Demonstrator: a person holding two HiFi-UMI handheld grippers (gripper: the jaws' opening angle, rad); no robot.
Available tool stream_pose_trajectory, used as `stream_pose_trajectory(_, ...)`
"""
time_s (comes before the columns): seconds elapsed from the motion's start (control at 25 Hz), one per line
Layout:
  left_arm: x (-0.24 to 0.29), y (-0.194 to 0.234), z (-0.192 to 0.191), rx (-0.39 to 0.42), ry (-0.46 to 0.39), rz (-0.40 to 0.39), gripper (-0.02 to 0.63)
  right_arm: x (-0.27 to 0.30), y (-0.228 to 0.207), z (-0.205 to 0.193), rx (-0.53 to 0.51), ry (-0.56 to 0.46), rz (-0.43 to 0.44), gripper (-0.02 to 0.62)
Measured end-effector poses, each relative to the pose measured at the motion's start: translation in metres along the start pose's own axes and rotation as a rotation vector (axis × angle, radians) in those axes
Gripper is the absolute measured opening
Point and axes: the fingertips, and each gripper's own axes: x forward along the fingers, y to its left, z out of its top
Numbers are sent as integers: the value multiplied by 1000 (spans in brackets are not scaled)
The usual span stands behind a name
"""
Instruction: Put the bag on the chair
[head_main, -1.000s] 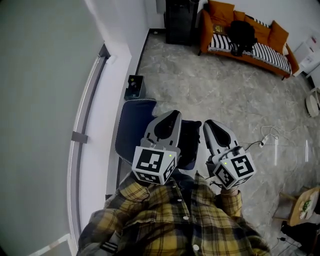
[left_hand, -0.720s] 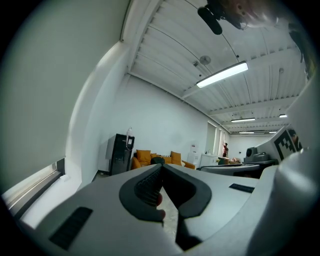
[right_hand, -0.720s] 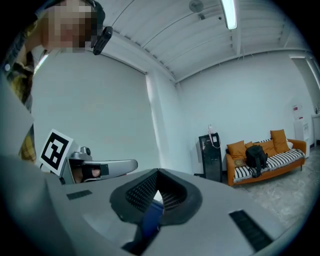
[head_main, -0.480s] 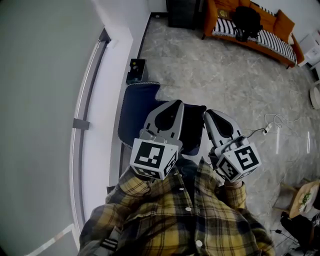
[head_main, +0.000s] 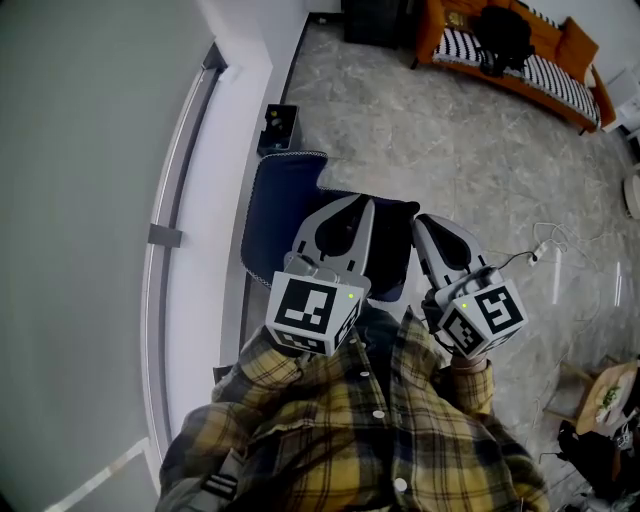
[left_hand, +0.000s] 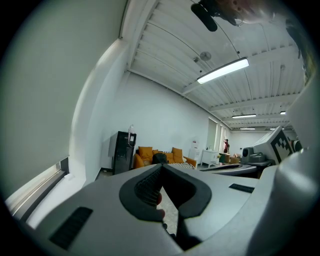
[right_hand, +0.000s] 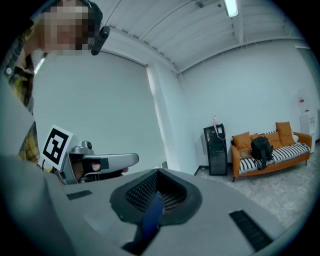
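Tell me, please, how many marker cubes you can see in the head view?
2. One marker cube caps the left gripper, left of centre; the second cube caps the right gripper, just right of it. None seems hidden.

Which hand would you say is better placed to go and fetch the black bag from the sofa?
Right, marginally: the left gripper and right gripper both hang shut over the chair, but the bag on the sofa lies toward the right side.

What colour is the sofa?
The sofa is orange, with a black-and-white striped seat; the head view shows it best.
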Motion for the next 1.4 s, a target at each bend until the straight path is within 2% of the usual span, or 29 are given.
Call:
stream_pose_trajectory(1.0, 7, 0, -9, 3, 30, 2, 18, 1, -3, -2, 28, 1, 8, 17)
stream_pose_trajectory(1.4, 10, 9, -13, 4, 45, 5, 18, 0, -4, -1, 3, -8, 22, 15)
